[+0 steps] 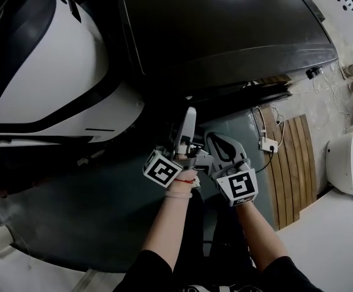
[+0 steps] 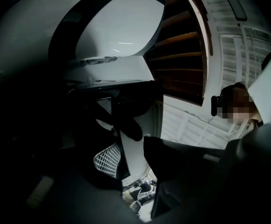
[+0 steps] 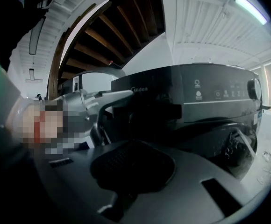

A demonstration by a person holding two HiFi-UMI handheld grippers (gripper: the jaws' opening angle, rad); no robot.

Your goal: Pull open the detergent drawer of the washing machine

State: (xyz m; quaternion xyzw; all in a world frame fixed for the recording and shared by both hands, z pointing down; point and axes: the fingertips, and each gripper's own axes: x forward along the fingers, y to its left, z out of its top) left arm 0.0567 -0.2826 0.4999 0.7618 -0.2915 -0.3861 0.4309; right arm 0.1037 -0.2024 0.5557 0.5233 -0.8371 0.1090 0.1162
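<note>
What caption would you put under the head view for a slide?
Looking down: left gripper and right gripper close together before a dark washing machine, a white machine beside it.

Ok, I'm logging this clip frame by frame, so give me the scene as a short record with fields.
washing machine: dark, front-loading, controls along top front
left gripper: open, near the machine's front
right gripper: open, empty, close beside the left gripper
drawer: too dark to tell if open
beside it: white machine

Wooden slats [image 1: 292, 163] lie near a white box [image 1: 346, 162], perhaps an appliance.
</note>
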